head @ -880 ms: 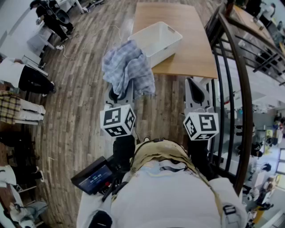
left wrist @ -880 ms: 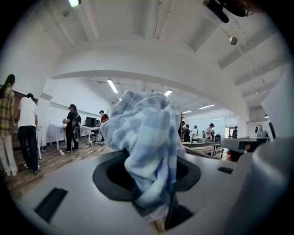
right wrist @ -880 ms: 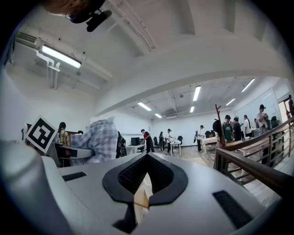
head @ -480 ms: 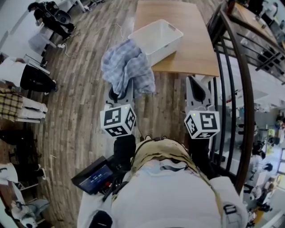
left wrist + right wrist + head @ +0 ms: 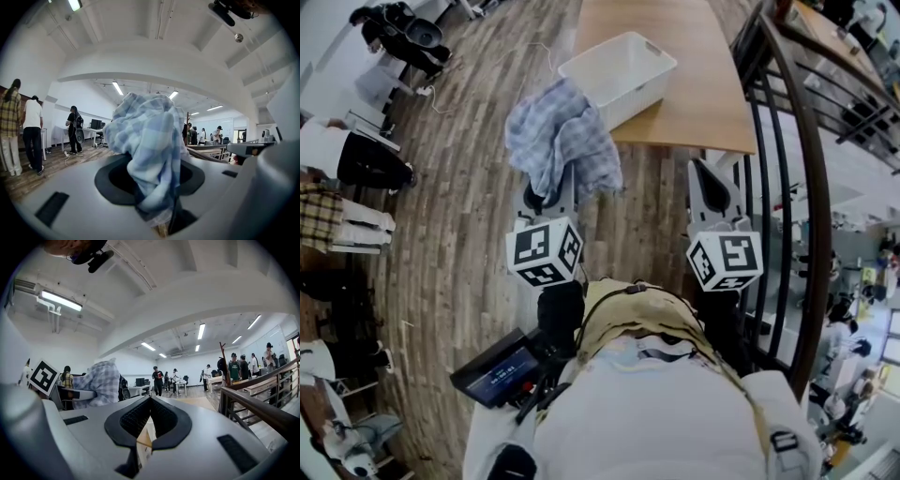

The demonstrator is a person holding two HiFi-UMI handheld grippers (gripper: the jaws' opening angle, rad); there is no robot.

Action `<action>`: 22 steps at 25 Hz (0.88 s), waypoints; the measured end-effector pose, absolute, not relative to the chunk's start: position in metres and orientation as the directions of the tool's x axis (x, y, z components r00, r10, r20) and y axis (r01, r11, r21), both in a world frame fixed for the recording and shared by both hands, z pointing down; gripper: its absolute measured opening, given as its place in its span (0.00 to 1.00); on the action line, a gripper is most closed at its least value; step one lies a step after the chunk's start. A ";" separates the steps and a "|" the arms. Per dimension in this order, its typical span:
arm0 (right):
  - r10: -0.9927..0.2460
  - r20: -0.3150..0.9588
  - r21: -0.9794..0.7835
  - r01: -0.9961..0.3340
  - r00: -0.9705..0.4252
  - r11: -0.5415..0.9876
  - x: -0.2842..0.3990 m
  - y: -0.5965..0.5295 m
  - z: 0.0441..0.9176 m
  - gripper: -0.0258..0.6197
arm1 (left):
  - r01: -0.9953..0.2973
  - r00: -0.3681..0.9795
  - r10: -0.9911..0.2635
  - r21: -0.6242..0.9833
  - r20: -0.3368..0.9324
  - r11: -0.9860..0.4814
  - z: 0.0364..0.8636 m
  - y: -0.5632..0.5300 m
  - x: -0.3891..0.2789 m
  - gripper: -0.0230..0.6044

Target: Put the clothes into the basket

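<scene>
A blue-and-white checked cloth (image 5: 563, 134) hangs bunched from my left gripper (image 5: 551, 193), whose jaws are shut on its lower folds. In the left gripper view the cloth (image 5: 151, 145) fills the space between the jaws and rises above them. The white plastic basket (image 5: 650, 77) stands empty on the near left corner of the wooden table (image 5: 708, 98), just beyond and right of the cloth. My right gripper (image 5: 710, 184) is held to the right, in front of the table edge, shut with nothing in it. Its view shows the jaw tips (image 5: 149, 401) meeting and the cloth (image 5: 97, 383) at left.
A dark metal railing (image 5: 787, 141) curves along the right side, close to my right gripper. People stand at the left (image 5: 352, 164) on the wooden floor (image 5: 459, 216), and a cable (image 5: 441, 89) lies there. More people and desks show far off in both gripper views.
The left gripper and the cloth have drifted slightly left and up in the head view. The basket and table have slid left and up in the picture too. The right gripper has barely moved.
</scene>
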State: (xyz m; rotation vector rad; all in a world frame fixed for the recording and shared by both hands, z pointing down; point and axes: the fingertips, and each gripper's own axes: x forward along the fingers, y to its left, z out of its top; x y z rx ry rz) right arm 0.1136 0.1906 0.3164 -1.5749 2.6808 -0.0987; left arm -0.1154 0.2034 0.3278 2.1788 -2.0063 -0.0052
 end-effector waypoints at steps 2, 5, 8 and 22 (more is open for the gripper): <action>-0.869 0.017 -0.070 -0.868 -0.494 0.492 0.119 0.193 0.324 0.07 | -0.989 0.081 -0.989 0.136 0.124 -0.064 0.334 0.206 -0.112 0.31; -0.869 0.039 -0.073 -0.868 -0.494 0.491 0.130 0.194 0.336 0.07 | -0.989 0.071 -0.988 0.136 0.136 -0.053 0.343 0.207 -0.105 0.31; -0.868 0.059 -0.084 -0.869 -0.493 0.487 0.139 0.194 0.347 0.07 | -0.990 0.060 -0.986 0.137 0.155 -0.038 0.351 0.206 -0.103 0.31; -0.875 0.066 -0.082 -0.877 -0.480 0.474 0.114 0.102 0.372 0.07 | -0.991 0.035 -0.990 0.136 0.134 -0.016 0.362 0.105 -0.144 0.31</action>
